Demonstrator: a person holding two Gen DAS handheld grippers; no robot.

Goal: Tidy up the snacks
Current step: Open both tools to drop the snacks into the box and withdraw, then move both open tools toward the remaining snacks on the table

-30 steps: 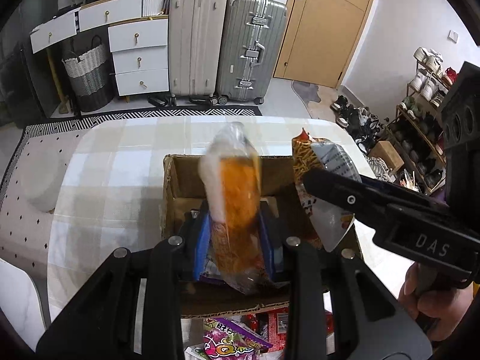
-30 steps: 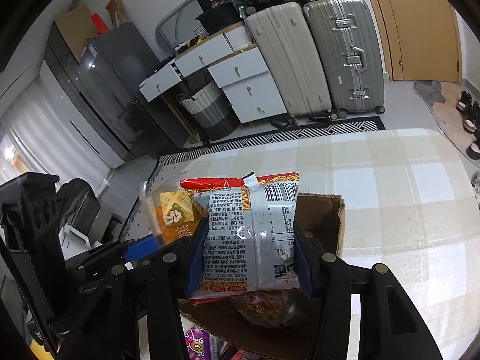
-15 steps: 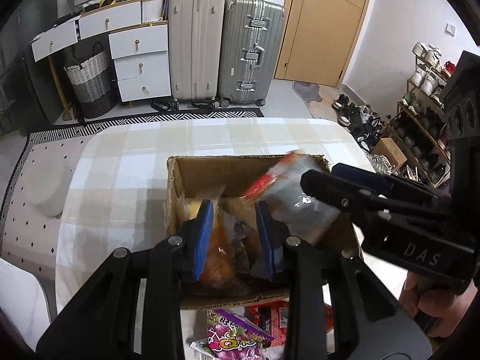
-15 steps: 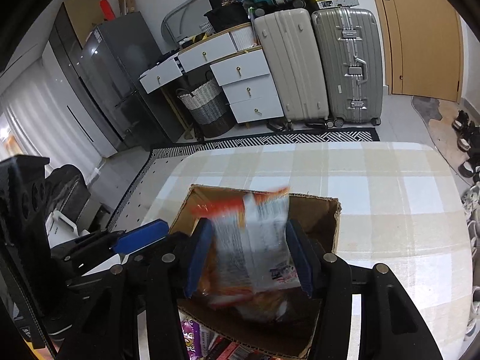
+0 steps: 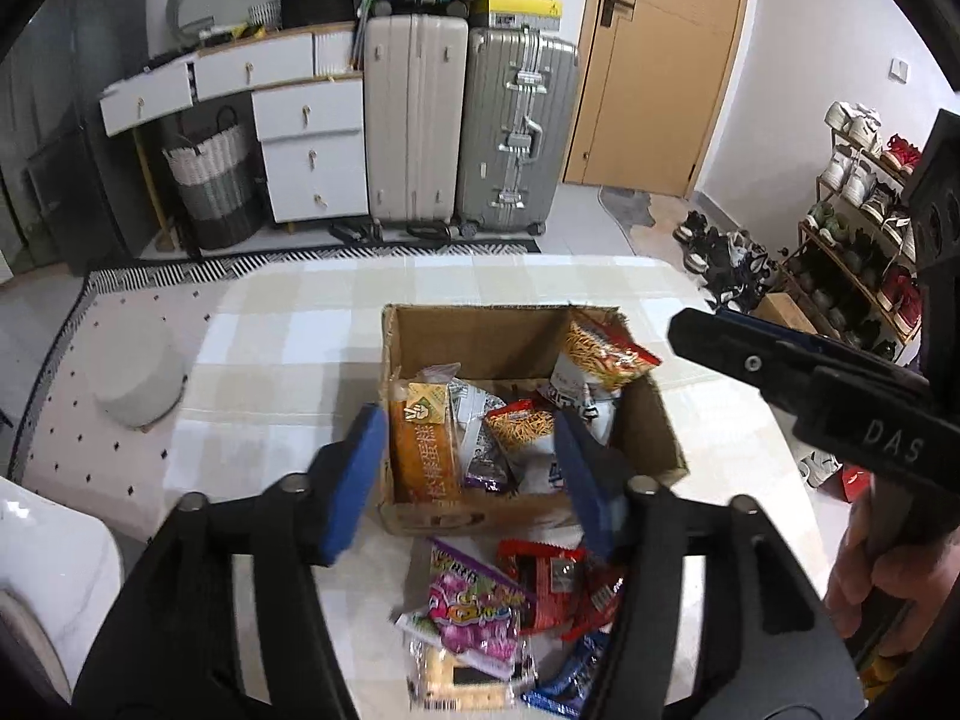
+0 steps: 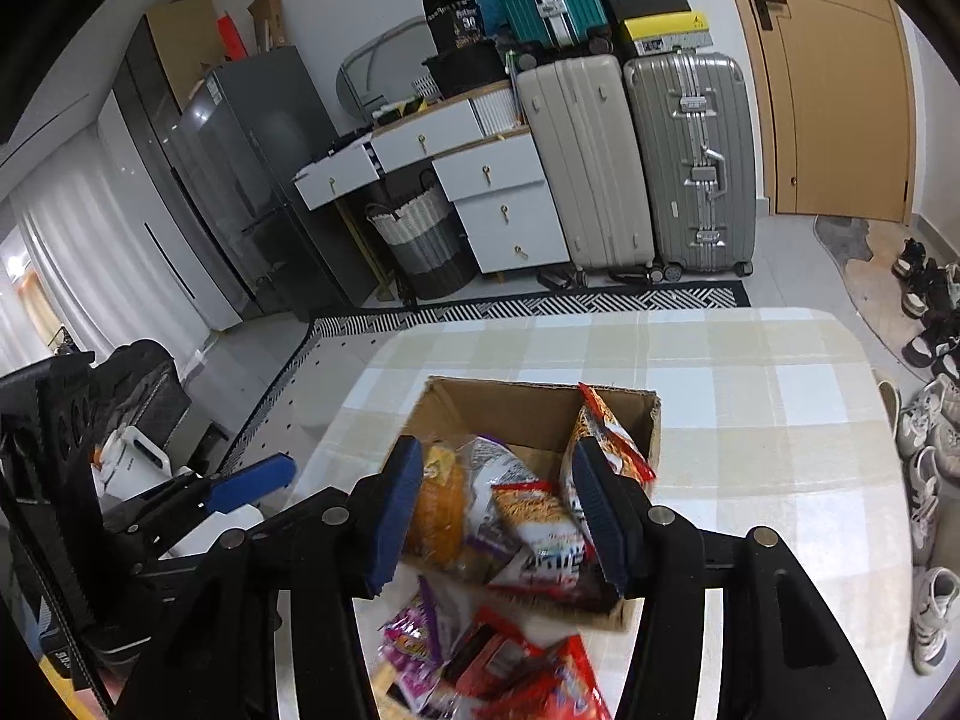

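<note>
Left wrist: left gripper [image 5: 468,474] opening, probably empty, above box [image 5: 528,510].

Loose snack packets [image 6: 510,666] on the table are blurred and cut off by the lower frame edge; the box [image 5: 528,330] floor is hidden beneath packets inside.

Snack packets [image 5: 480,438] lie in the box [image 5: 522,336], more packets [image 5: 480,612] before it.

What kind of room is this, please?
Most likely a home's entry or living area: suitcases stand beside a wooden door, a shoe rack lines the wall, and a checked table holds a snack box.
</note>
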